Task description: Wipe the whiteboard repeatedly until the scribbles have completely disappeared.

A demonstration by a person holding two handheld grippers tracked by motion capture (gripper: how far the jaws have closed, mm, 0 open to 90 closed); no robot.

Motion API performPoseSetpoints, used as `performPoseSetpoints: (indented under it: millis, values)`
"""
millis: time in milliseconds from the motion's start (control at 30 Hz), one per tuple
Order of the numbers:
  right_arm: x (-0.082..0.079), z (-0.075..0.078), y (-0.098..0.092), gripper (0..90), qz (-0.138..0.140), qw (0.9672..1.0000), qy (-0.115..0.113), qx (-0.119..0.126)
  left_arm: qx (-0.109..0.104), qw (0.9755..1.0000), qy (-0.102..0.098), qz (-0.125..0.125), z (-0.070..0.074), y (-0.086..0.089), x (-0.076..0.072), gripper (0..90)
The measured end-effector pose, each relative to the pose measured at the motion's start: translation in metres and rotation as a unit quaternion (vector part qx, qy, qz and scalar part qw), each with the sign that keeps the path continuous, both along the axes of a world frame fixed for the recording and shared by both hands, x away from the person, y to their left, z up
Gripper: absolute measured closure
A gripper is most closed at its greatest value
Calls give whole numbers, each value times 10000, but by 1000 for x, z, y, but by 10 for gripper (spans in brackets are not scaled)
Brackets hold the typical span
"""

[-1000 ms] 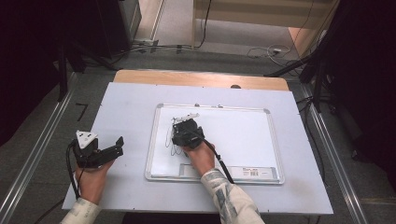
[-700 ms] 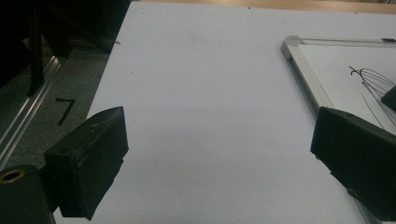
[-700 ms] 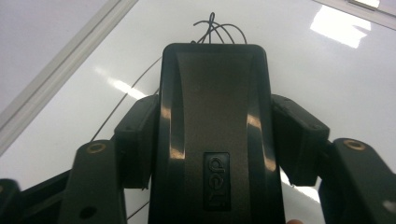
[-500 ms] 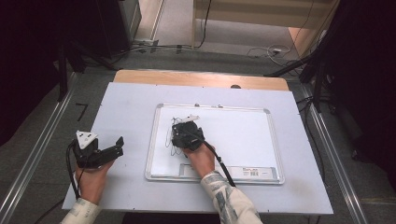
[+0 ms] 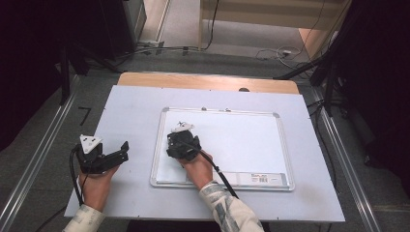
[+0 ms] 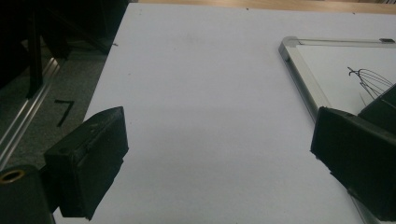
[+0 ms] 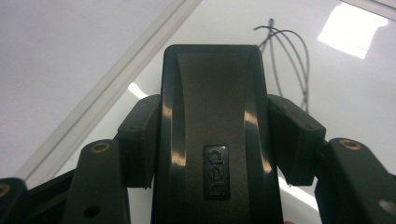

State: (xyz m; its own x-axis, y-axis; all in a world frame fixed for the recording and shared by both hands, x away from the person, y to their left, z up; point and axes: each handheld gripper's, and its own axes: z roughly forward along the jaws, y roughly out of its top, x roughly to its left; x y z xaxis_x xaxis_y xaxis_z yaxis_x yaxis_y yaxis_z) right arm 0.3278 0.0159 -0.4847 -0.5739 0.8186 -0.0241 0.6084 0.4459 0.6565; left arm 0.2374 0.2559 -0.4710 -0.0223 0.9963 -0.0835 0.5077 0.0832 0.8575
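Right tongs (image 5: 180,140) slid slightly toward board's upper-left corner, pinching black eraser (image 7: 215,140) flat on whiteboard (image 5: 241,140), beside pen scribble (image 7: 289,60). Wiping likely underway; marks remain. Left tongs (image 5: 118,152) spread, idle on counter (image 5: 135,104).

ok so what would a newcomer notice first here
The right tongs are shut on a black whiteboard eraser, pressed to the whiteboard beside thin black scribbles near its upper left corner. The left tongs rest open on the white table.
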Motion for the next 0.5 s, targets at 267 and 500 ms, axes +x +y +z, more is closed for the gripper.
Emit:
performPoseSetpoints:
  millis: [267,500]
  values:
    - [-11,-1,14,383,125,9999,-19,22,-11,10000,-6,3,0,0,1,45]
    - [-1,-1,6,384,139,9999,-48,-38,-19,10000,-9,28,0,2,-2,46]
